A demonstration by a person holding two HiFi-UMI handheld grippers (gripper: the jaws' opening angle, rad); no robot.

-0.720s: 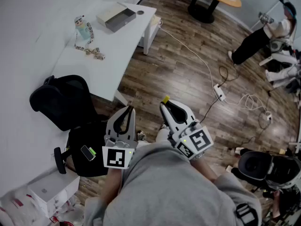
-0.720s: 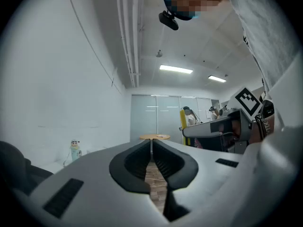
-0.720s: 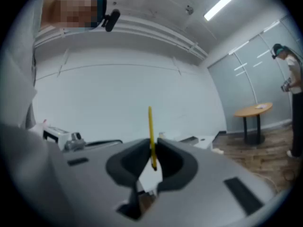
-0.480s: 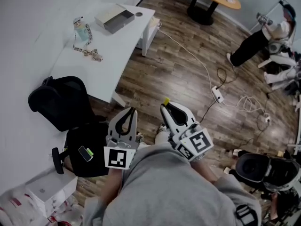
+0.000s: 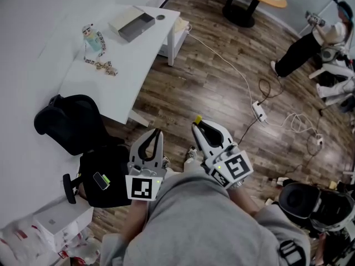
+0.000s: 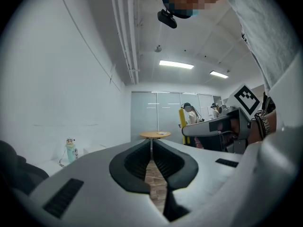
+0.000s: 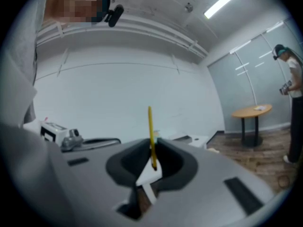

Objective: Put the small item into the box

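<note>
Right gripper [image 7: 152, 148] has its black fingers pinching a thin yellow strip [image 7: 150, 126], and the strip pokes straight up past the tips. Left gripper [image 6: 151, 145] has its ribbed fingers pressed together on nothing. Both hang over the wood-plank floor [image 5: 222, 87]. The flat rectangular box [image 5: 132, 22] lies way off at 11 o'clock on the smooth white bench [image 5: 133, 65], well apart from the strip.

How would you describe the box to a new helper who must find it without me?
Find the white table against the wall, beyond the black chair. At its far end lies the box: flat and rectangular, half pale, half dark grey, unlike the upright bottle and the string of small pieces nearer you.
</note>
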